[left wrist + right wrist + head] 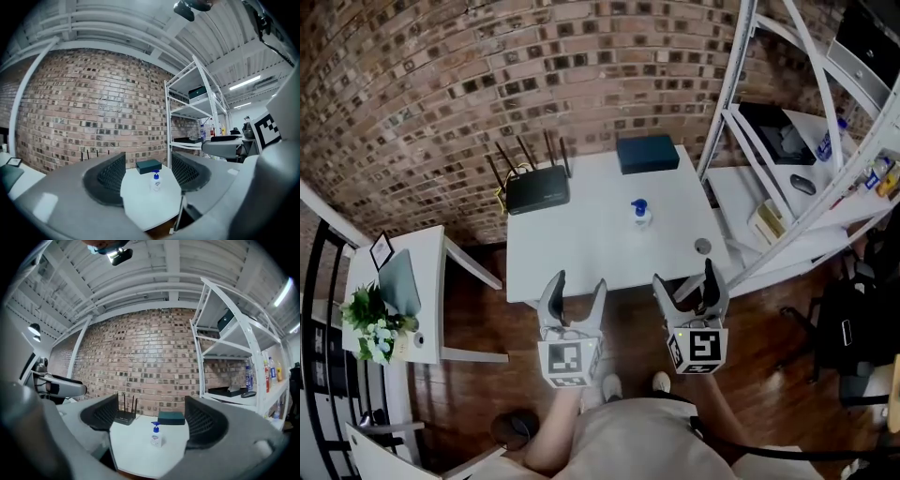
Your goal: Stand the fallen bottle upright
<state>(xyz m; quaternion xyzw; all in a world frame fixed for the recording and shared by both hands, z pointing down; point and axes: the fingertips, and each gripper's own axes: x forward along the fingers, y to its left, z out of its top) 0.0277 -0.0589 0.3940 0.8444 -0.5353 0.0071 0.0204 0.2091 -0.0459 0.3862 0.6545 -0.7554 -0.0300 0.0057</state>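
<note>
Bottle (641, 216) upright (blue-topped), on table (572, 255) — contents unclear

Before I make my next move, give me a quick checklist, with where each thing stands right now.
1. Bottle upright: ok, it stands on its base with the pump on top.
2. Left hand-held gripper empty: ok, jaws apart, nothing between them.
3. Right hand-held gripper empty: ok, jaws apart, nothing between them.
4. Both clear of the table: ok, they are short of its near edge.
5. Room round the bottle: ok, the router and the box sit apart from it at the back.
6. Bottle's pump locked: cannot tell, too small to see.
</note>
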